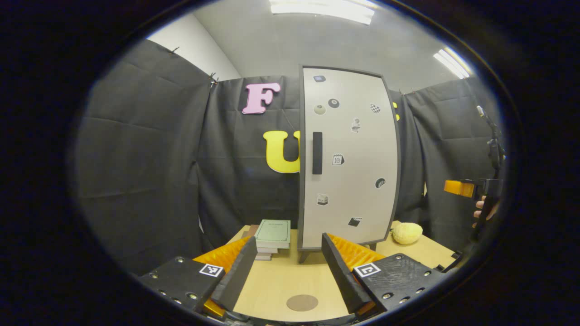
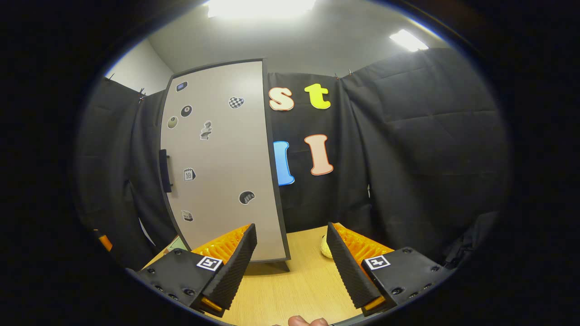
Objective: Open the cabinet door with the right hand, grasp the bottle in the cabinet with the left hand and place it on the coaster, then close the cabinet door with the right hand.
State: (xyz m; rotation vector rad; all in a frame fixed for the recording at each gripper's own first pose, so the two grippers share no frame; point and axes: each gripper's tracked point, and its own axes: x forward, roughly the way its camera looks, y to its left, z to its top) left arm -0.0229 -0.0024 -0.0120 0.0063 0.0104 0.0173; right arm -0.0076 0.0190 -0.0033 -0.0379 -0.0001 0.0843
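Cabinet point(image 1: 346, 158) door closed | coaster point(image 1: 302, 302) on tabletop point(image 1: 276, 280) | left gripper point(image 1: 290, 276) released | right gripper point(image 2: 290, 267) released

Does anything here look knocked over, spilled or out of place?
Nothing stands out. The cabinet stands upright with its door shut, the books sit in a tidy stack beside it, the coaster lies flat on the table, and both grippers are open and empty.
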